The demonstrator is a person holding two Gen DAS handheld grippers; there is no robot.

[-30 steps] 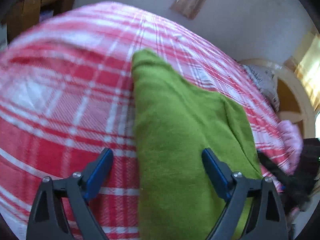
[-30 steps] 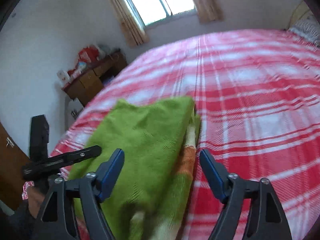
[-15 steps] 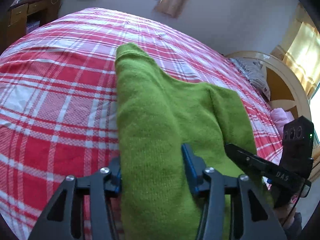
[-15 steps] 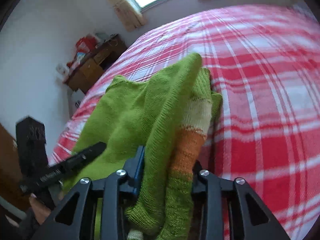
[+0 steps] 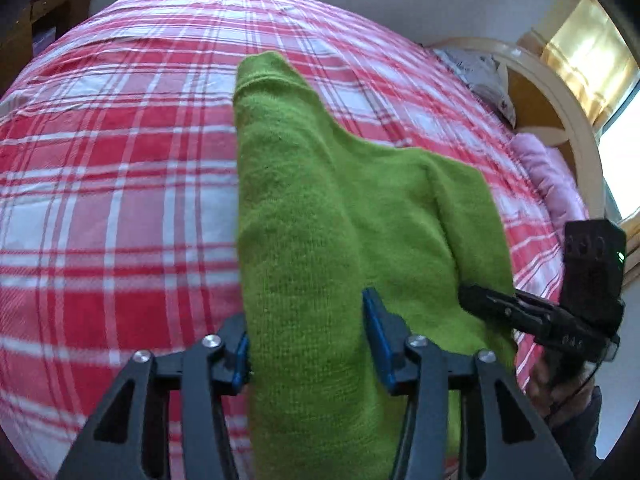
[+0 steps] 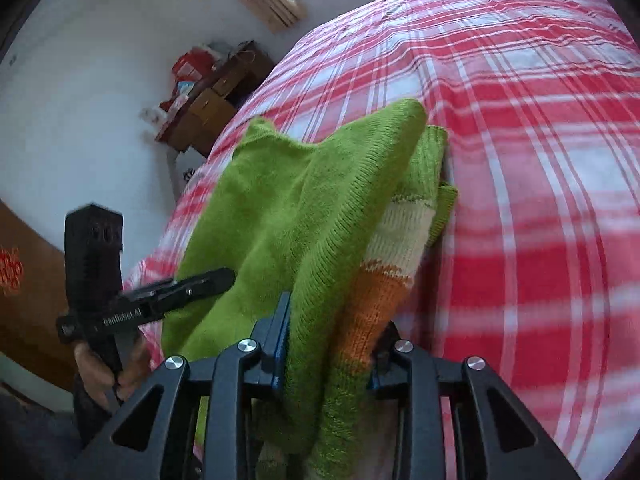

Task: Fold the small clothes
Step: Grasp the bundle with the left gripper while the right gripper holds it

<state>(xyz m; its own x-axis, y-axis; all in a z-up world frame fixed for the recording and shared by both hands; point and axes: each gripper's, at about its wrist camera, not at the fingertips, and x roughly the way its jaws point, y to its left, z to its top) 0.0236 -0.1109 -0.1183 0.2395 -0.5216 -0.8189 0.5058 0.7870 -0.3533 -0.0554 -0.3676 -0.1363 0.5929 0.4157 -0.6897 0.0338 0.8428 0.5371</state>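
Both tools pinch one green knit sweater over a red-and-white plaid bed.

Left wrist view: the left tool (image 5: pixel 306 350) clamps a thick fuzzy fold of the green sweater (image 5: pixel 320 208), its jaws having just eased apart slightly; the garment drapes long and rounded across the plaid bedspread (image 5: pixel 120 184). Right wrist view: the right tool (image 6: pixel 328 350) grips the ribbed sweater (image 6: pixel 280 208) edge, where cream and orange bands show, raised off the bedspread (image 6: pixel 540 160); the left tool (image 6: pixel 224 276) reaches in beside.
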